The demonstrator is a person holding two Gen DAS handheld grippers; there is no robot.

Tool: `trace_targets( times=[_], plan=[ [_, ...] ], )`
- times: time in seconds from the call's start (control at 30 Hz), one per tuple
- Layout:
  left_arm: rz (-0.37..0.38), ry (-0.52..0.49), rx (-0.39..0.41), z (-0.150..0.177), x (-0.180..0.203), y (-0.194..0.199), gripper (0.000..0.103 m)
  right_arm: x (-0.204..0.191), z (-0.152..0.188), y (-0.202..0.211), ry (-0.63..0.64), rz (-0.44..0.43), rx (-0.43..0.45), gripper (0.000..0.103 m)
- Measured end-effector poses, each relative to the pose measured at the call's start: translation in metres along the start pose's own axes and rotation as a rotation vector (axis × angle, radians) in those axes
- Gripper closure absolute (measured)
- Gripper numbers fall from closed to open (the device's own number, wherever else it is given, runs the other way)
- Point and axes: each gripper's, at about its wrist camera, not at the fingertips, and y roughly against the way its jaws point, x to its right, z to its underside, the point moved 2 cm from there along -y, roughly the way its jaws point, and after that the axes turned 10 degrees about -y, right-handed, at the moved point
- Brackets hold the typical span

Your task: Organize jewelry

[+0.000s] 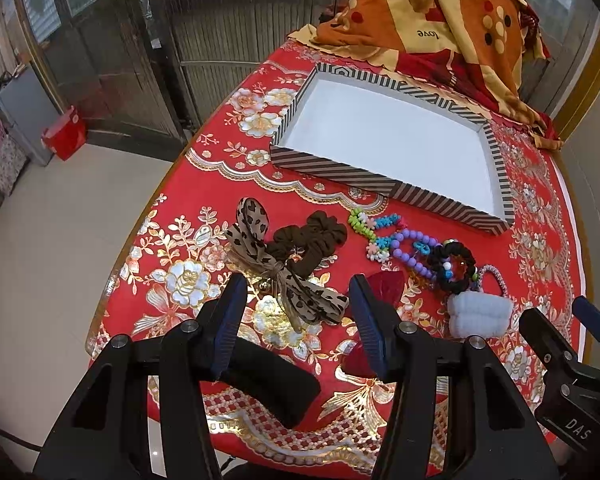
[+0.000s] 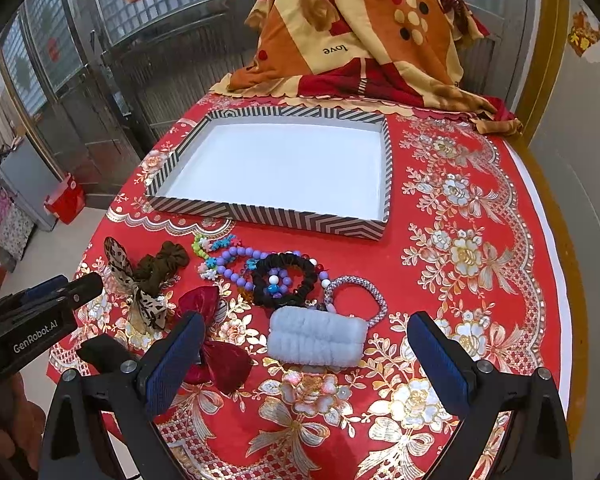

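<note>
Two handheld grippers are hovering over a heap of hair ties and beaded bracelets on a red floral desk (image 2: 480, 208).

Jaws of the left gripper (image 1: 298, 320) and right gripper (image 2: 306, 364) are standing wide, holding nothing; the shallow striped cardboard tray (image 2: 268, 216) is lying empty beyond. The purple bead bracelet (image 2: 236, 272) is tangling with the black scrunchie (image 2: 300, 264), so one pick risks dragging both.

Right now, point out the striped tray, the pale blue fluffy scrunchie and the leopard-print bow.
striped tray (image 2: 260, 210): right wrist view, on its near striped wall.
pale blue fluffy scrunchie (image 2: 317, 337): right wrist view, on the middle of its fluffy body.
leopard-print bow (image 1: 278, 270): left wrist view, on its centre knot.
</note>
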Motion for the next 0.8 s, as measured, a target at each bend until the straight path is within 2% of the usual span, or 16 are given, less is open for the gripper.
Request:
trace_targets(
  times=[0.8],
  plan=[
    [0.002, -0.016, -0.033, -0.008, 0.004, -0.012, 0.05, 0.005, -0.002, -0.008, -0.014, -0.001, -0.017, 0.002]
  ],
)
